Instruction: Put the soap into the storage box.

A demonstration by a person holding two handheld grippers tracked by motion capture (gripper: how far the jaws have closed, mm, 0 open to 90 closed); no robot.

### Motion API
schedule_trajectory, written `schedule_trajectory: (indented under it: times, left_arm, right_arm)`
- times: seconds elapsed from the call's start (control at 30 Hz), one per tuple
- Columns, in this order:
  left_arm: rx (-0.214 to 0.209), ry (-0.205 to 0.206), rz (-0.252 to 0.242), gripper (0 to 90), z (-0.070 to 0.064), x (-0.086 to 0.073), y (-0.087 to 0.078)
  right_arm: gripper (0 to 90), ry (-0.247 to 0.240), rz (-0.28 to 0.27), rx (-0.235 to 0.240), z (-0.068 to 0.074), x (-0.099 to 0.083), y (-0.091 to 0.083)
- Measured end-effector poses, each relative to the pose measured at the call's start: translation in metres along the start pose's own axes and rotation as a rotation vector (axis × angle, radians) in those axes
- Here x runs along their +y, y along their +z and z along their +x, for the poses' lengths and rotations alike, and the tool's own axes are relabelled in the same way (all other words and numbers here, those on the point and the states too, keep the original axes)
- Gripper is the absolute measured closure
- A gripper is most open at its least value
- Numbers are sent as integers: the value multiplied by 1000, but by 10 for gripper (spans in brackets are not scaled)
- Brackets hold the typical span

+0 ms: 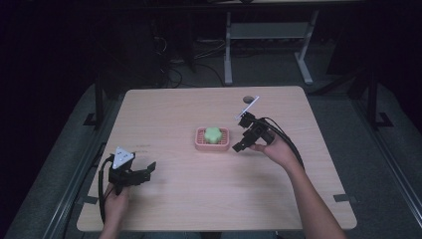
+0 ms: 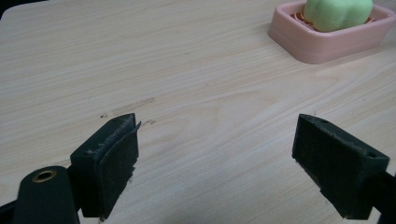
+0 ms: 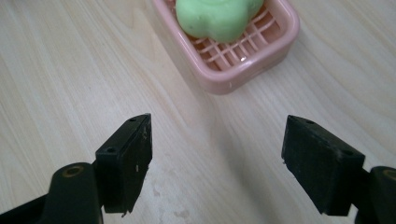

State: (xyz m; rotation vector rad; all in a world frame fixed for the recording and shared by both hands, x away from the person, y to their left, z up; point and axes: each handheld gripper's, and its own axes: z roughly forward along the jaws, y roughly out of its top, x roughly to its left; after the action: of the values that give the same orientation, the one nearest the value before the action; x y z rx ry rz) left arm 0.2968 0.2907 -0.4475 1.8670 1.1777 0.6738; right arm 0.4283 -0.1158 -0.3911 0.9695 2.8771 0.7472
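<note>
My left tongs [image 1: 147, 171] hung wide and empty over bare table [image 1: 199, 199], the soap dish [image 1: 212, 140] well ahead to their right. My right tongs [image 1: 240, 143], also wide and empty, sat just beside the dish's edge, green soap [image 1: 213, 134] inside.

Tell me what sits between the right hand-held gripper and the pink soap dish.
Nothing. Between the right hand-held gripper and the pink soap dish lies only bare wooden table, clearest in the right gripper view. The green soap sits inside the dish.
</note>
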Motion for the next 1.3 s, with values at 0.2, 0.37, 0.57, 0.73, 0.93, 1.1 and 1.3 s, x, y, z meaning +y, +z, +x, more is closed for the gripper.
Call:
schedule_trajectory:
  times: [0.2,0.37,0.57,0.73,0.93,1.1,1.3]
  left_arm:
    - [-1,-5,-3,142,-1,0,0]
    - [-4,1,0,141,-1,0,0]
    - [-4,3,0,142,-2,0,0]
    - [-8,3,-1,142,-2,0,0]
    - [-14,0,1,142,-3,0,0]
    - [-20,0,8,141,-4,0,0]
    - [-26,5,10,142,-5,0,0]
  right_arm:
    - [240,15,8,5,-2,-11,0]
    - [241,19,0,3,-2,-17,-3]
    - [241,31,0,6,-3,-27,-4]
    - [241,35,1,6,-4,-33,-5]
    - [241,39,-10,11,-2,-42,-6]
    - [241,43,-4,12,-3,-49,-6]
    - [241,52,-20,15,-2,-58,-9]
